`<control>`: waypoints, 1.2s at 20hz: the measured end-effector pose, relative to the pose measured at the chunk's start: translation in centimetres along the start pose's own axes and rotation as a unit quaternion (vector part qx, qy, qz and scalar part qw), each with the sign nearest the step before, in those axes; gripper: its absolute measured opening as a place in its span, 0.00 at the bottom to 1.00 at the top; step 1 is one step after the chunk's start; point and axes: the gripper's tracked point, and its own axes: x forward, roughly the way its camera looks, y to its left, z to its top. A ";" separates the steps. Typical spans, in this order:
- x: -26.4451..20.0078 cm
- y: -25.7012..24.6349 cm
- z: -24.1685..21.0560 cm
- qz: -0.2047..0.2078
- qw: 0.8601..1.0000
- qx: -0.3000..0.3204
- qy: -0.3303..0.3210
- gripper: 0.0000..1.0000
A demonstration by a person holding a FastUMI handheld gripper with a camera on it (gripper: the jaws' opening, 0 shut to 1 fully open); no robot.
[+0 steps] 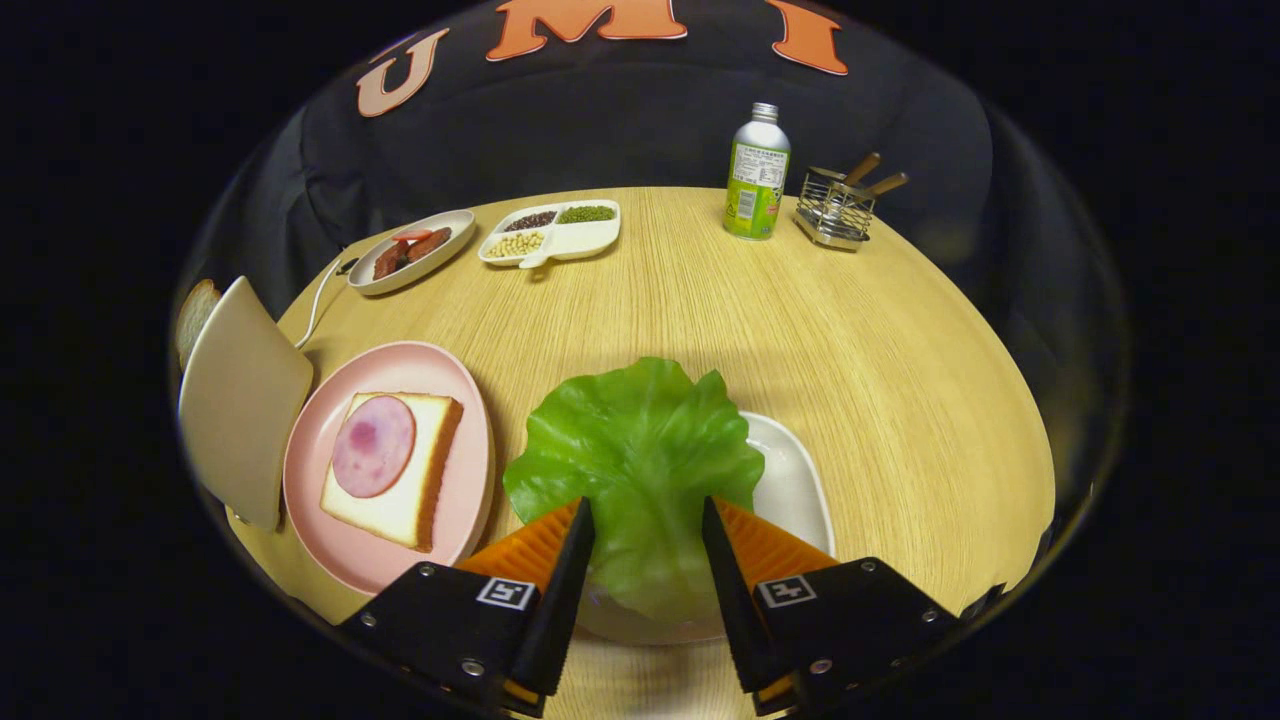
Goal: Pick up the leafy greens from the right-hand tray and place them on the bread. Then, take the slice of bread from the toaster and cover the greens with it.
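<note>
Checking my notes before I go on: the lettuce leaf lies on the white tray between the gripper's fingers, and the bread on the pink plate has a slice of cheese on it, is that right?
Not quite. In the gripper view the bread on the pink plate carries a round slice of ham, not cheese. The rest holds: the lettuce leaf lies on the white tray, with the gripper open around its near end.

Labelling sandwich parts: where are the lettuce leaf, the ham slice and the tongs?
lettuce leaf [640,450]: gripper view, leaf's middle.
ham slice [372,445]: gripper view, slice's centre.
tongs [648,525]: gripper view, open, midway between tips.
</note>
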 end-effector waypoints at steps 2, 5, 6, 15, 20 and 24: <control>-0.1 -0.4 0.0 -0.004 1.000 0.002 0.000 0.52; -0.1 -1.0 -0.2 -0.011 1.000 0.013 0.003 0.28; -0.2 -1.1 -0.2 -0.014 1.000 0.016 0.004 0.24; -1.6 -2.0 0.8 -0.027 0.999 0.030 -0.011 0.01; -3.4 -2.7 2.5 -0.027 0.999 0.035 -0.030 0.01; -4.4 -2.9 3.5 -0.029 0.998 0.040 -0.042 0.01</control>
